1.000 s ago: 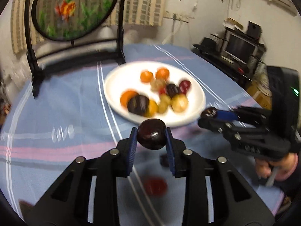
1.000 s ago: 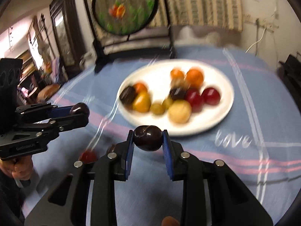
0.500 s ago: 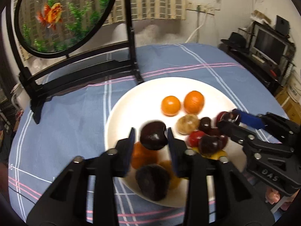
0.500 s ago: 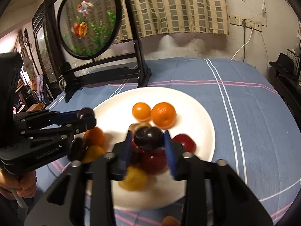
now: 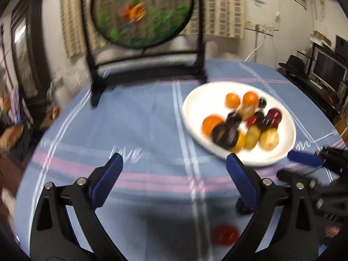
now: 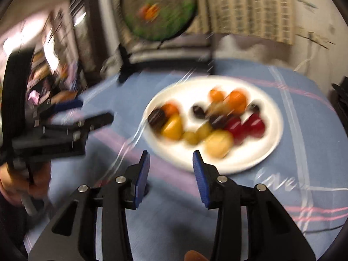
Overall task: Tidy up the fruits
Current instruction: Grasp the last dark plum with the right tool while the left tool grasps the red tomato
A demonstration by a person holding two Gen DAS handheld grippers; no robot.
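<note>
A white plate [image 5: 195,108] on the blue checked cloth holds several fruits [image 5: 250,121]: oranges, dark plums, red and yellow ones. My left gripper [image 5: 174,163] hangs over the cloth short of the plate, its jaws opening wide with nothing between them. A red fruit [image 5: 226,235] and a dark one [image 5: 243,208] lie on the cloth near its right finger. My right gripper [image 6: 170,161] is open and empty just before the plate [image 6: 174,93]. Each gripper shows in the other's view: the right gripper [image 5: 304,161], the left gripper [image 6: 65,126].
A round fish-painted screen [image 5: 143,10] on a black stand stands at the table's back. A TV and shelves [image 5: 326,69] are off to the right. A hand [image 6: 32,184] holds the left gripper. An orange fruit [image 6: 193,256] peeks in at the bottom edge.
Both grippers carried dark plums over the plate, let them go and drew back toward the near edge. Both sets of jaws have opened, the left much wider.
</note>
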